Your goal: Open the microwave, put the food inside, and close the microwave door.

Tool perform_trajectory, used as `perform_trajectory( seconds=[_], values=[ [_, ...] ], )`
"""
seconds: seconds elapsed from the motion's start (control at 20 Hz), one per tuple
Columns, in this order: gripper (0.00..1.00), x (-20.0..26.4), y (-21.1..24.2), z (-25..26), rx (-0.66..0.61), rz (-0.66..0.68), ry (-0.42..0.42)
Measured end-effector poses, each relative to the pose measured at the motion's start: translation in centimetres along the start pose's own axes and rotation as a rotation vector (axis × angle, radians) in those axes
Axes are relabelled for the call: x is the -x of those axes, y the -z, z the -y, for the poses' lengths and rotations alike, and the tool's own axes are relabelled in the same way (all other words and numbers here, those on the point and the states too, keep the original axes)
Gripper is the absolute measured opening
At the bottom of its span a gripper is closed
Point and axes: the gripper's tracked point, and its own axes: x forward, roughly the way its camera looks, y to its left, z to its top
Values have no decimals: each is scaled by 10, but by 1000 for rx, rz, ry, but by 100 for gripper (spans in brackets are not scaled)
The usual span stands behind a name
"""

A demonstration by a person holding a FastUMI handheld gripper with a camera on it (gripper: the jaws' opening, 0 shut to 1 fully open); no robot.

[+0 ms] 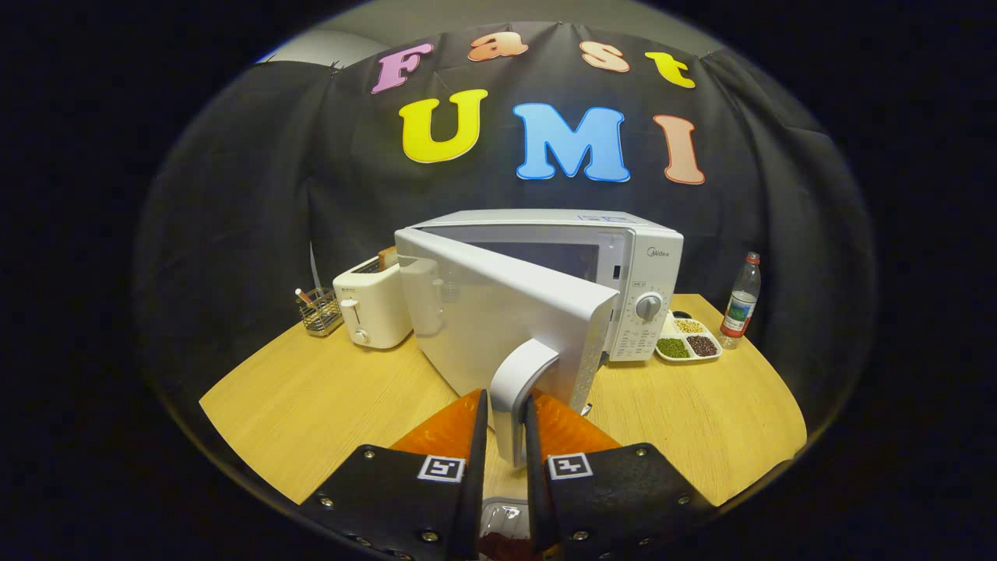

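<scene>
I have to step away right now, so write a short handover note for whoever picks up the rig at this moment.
Claw: shut on the door handle, one finger on each side.
Microwave: on the wooden table, its door swung partly open.
Sectioned dish of beans: on the table beside the microwave, next to the water bottle.
Done: door started open.
Left: finish opening, put food inside, close the door.
</scene>
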Motion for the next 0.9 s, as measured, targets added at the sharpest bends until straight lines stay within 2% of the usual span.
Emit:
perform_trajectory(
  seconds=[0.4, 0.9],
  values=[
    [25, 24, 14, -67, 21, 12, -64],
    [25, 36, 23, -145, 69, 54, -100]
  ],
)
